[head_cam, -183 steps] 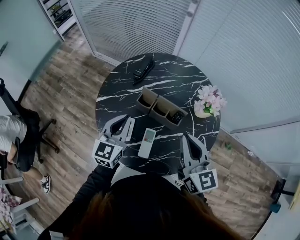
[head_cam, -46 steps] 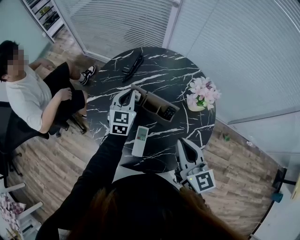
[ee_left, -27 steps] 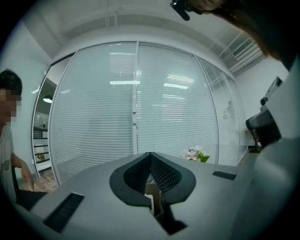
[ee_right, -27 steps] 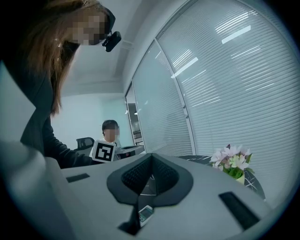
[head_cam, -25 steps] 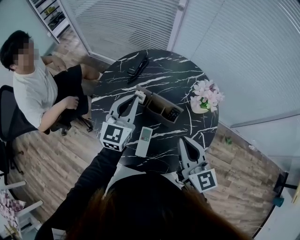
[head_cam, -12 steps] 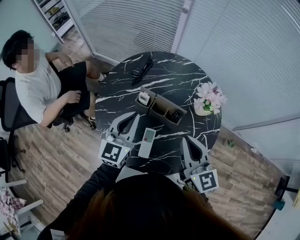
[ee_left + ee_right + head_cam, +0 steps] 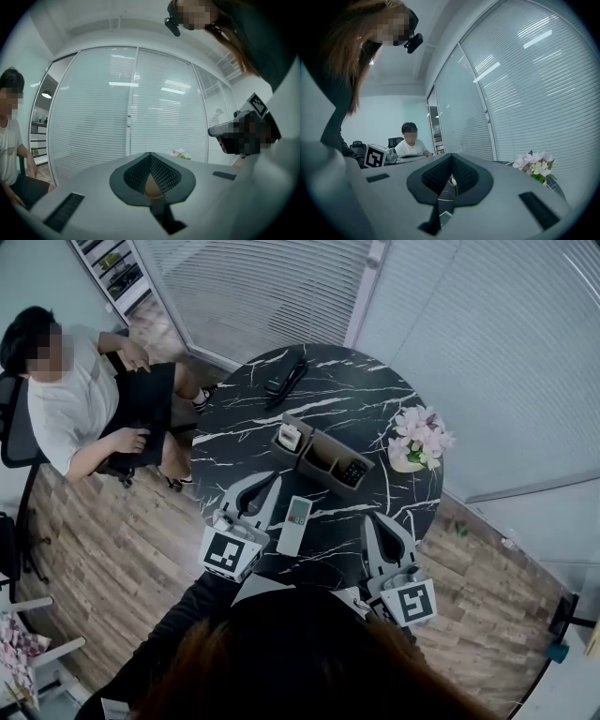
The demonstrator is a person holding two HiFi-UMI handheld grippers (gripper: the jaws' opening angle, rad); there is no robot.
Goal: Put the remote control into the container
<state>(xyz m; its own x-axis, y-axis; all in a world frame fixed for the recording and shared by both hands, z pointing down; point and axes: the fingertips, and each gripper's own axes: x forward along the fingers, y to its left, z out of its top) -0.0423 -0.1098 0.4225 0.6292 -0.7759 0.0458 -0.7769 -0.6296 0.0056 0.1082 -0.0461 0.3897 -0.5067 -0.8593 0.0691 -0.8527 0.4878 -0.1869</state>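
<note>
A brown three-part container stands mid-table. A small white remote stands in its left compartment and a dark keypad device lies in its right one. A longer white remote control lies flat on the table in front of it. My left gripper rests just left of that remote, shut and empty; its jaws meet in the left gripper view. My right gripper rests to the remote's right, also shut and empty. A sliver of the white remote shows through its jaw gap.
The round black marble table also carries a black remote at its far edge and a pot of pink flowers at the right. A seated person is close to the table's left side. Glass walls with blinds stand behind.
My left gripper has drawn back from the container's left compartment towards me, leaving the small white remote inside it. The right gripper stayed put. The seated person shifted a little.
</note>
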